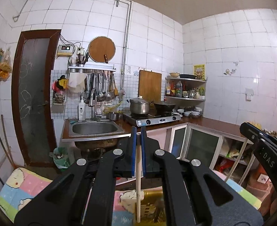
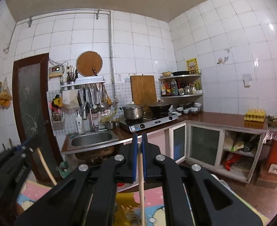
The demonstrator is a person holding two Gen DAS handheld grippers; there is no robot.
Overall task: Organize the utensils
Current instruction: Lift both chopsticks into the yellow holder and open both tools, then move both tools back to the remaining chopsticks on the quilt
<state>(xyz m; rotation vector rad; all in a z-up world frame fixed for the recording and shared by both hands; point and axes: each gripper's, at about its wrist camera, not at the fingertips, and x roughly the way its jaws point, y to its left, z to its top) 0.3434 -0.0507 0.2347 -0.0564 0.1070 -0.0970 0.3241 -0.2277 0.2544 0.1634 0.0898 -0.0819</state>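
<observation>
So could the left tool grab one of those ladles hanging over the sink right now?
Probably not. The left tool is shut on a pale stick, so it has no free grip, and the hanging ladles sit well beyond it, past the sink.

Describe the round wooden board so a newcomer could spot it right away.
Find the sink; above its tap is a metal wall rack. The round wooden board stands on it, against the tiles; the other board, by the stove, is rectangular.

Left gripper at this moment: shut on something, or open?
Shut on a chopstick. In its own wrist view the left gripper has both blue pads pressed against the pale wooden chopstick, which hangs down between them.
</observation>
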